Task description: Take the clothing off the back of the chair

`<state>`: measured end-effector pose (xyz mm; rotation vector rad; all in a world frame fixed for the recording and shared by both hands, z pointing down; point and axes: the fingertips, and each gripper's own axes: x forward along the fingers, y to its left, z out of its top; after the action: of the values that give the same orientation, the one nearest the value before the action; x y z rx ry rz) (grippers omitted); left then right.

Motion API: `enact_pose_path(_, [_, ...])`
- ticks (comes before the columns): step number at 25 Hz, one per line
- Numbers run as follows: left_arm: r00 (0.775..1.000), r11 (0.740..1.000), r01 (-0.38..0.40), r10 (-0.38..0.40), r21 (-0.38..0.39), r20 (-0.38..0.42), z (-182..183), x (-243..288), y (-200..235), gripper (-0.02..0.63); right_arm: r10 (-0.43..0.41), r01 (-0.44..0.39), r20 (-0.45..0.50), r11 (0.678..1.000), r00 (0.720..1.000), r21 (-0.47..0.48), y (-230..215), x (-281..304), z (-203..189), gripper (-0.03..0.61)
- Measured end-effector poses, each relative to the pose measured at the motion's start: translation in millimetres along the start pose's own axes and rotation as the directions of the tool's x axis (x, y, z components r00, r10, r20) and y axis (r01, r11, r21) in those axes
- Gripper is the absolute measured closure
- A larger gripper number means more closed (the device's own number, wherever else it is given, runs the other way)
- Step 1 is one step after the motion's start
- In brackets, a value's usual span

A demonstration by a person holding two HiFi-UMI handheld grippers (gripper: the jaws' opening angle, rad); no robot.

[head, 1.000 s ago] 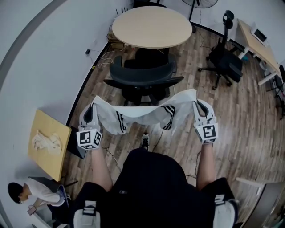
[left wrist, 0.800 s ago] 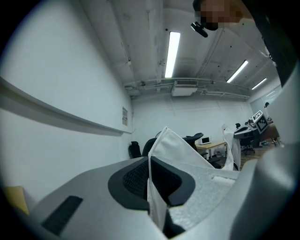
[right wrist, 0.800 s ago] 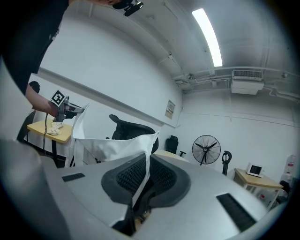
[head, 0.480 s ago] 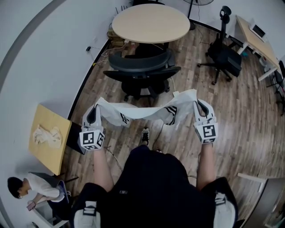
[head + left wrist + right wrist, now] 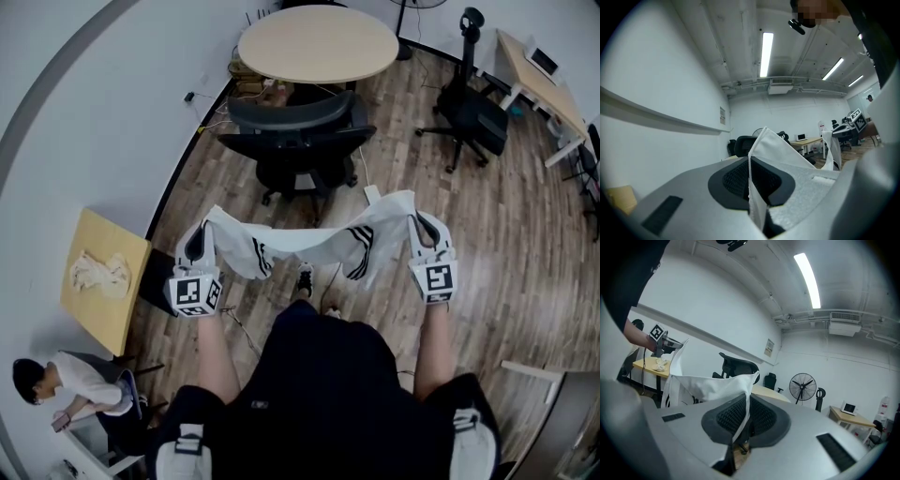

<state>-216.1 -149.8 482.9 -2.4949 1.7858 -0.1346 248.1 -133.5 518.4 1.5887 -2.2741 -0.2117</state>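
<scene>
1. Pinching one end each, left tongs [image 5: 201,228] and right tongs [image 5: 419,223] are clamped tight on the garment [image 5: 309,246].
2. It hangs stretched left to right, on the near side of the chair [image 5: 298,127], clear of it.

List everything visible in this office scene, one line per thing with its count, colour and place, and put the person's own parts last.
striped fabric garment: one, white with black stripes, stretched between both grippers, clear of the chair
mesh-backed office chair: one, black, beside the round table
second office chair: one, black, far right
round wooden table: one, beige, top centre
rectangular desk: one, light wood, top right
small square table: one, light wood, by the left wall
crumpled cloth: one, cream, on that small table
seated person: one, white top, bottom left
standing fan: one, black, beyond the round table
left gripper: one, grey, shut on the garment's left end
right gripper: one, grey, shut on its right end
</scene>
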Motion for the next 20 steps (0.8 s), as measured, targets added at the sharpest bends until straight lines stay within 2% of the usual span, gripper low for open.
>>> enact_pose_path(20, [1.000, 1.000, -0.010, 0.010, 0.005, -0.026, -7.4, -23.3, -15.1, 0.607, 0.012, -0.012, -0.034, 1.000, 0.999, -0.014, 1.9, -21.3, -20.0, 0.565])
